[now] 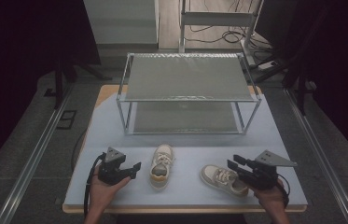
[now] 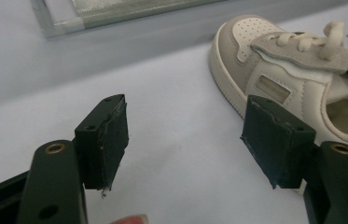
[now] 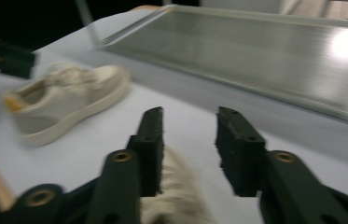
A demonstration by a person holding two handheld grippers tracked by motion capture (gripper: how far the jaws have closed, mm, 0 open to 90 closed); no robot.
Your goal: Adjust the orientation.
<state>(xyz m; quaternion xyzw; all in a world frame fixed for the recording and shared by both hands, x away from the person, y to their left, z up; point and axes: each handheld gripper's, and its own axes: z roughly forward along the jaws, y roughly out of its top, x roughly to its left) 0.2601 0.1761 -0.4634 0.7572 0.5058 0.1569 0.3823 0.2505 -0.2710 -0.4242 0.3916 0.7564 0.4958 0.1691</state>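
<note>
High view: two small pale shoes lie on the light bench in the lower middle of the frame, in front of a two-tier metal rack (image 1: 188, 95). The left shoe (image 1: 161, 166) stands toe-up in the picture, its yellow-lined opening toward the bottom edge; the right shoe (image 1: 223, 179) lies slanted, toe toward the left. The left tool (image 1: 135, 169) sits just left of the left shoe, jaws spread with nothing between them. In the left gripper view that shoe (image 2: 302, 79) fills the upper right, its side wall close beside the right-hand jaw, though whether they touch is unclear. The right tool (image 1: 232, 165) hovers over the heel end of the right shoe, and in the right gripper view its jaws stand apart with pale shoe material (image 3: 181, 196) low between them, not visibly pinched.

The shoes look light, with soft uppers and a firmer rubber sole, so they should squash slightly under pressure. The heel collar or the side wall near the opening looks the surest hold; laces would slip.
</note>
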